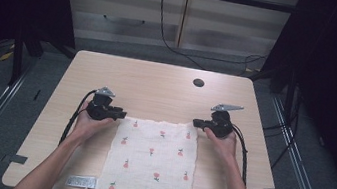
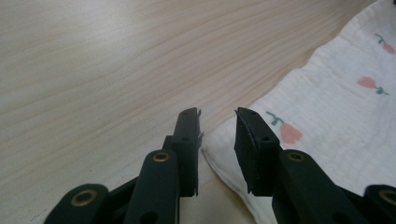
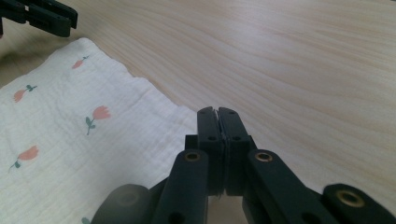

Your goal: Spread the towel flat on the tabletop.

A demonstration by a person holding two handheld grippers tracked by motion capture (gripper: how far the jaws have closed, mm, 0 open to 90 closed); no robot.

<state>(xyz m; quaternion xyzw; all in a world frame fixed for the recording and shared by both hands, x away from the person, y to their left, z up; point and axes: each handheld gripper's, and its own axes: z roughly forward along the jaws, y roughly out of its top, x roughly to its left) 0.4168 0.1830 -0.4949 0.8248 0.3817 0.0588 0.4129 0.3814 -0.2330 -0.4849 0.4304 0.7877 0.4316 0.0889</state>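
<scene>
Black jaws of the left gripper (image 2: 217, 140) are closest to the lens: standing apart, the near-left corner of the cloth (image 2: 327, 121) lying between them, pads not pressing on it. Released, nothing held yet.

Right gripper (image 3: 218, 122) is clenched tight at the opposite far corner. Jaws meet at the cloth edge; whether fabric is really pinched between them I can't tell, the tips hide it.

Cloth (image 1: 154, 160) lies flat on the table (image 1: 157, 85), cream with small pink flower prints, its near edge at the table's front edge, between the two hands.

Risks as I judge them:
- Left jaws close on a single thin hem or miss it, so the corner slips out on lifting.
- Pads bite the tabletop instead of sliding under, pushing the corner into a wrinkle.
- If the right grip is shallow, any pull from the left drags the cloth out of it.
- Uneven lift skews the cloth, so a fold would come out crooked.

Writing: a small grey tag (image 1: 81, 181) sits by the front-left corner of the cloth, too small to read. No brand legible anywhere.
</scene>
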